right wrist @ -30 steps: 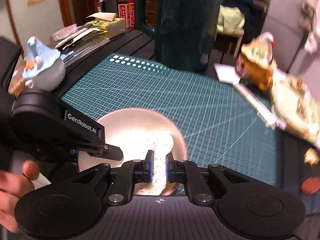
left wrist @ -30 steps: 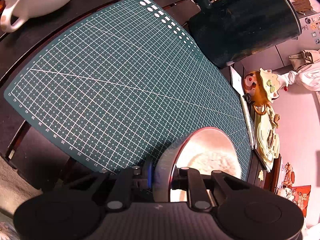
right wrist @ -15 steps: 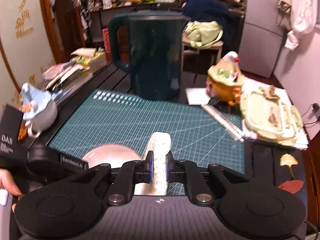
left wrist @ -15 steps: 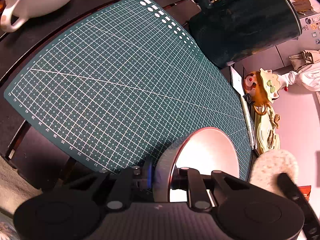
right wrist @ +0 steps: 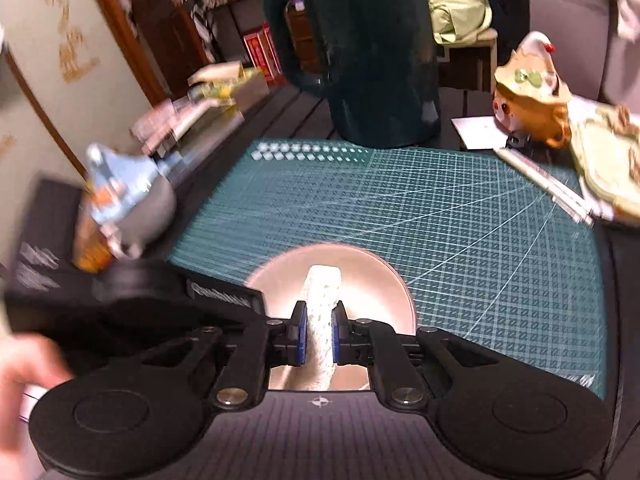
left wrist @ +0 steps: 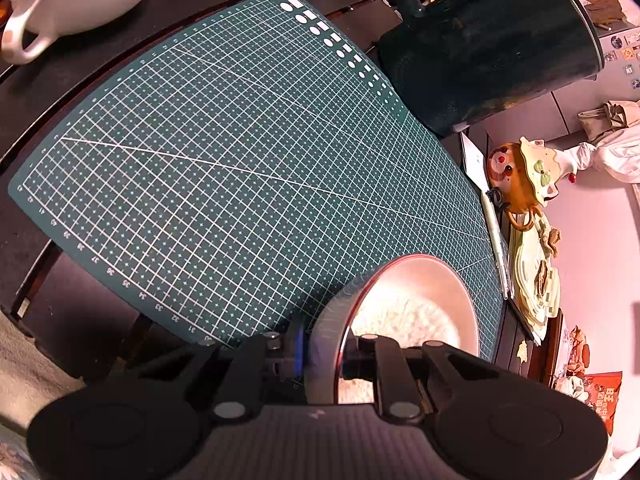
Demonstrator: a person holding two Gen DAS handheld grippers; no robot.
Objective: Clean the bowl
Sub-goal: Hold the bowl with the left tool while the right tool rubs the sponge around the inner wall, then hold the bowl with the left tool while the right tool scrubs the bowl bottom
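Observation:
A shiny metal bowl with a reddish rim rests on the near part of the green cutting mat. My left gripper is shut on the bowl's rim, one finger outside the wall and one inside. A white fluffy sponge is pinched in my right gripper, which is shut on it. The sponge reaches down into the bowl, and it shows pale inside the bowl in the left wrist view as the sponge. The left gripper's body crosses the left of the right wrist view.
A large dark green jug stands at the mat's far edge. A blue-and-white teapot sits to the left. An orange figurine pot, pens and a pale green lidded dish lie right. A hand shows lower left.
The right gripper lifted the sponge out of the bowl to the right half a second ago and has now brought it back down into the bowl. The left gripper and bowl stayed still.

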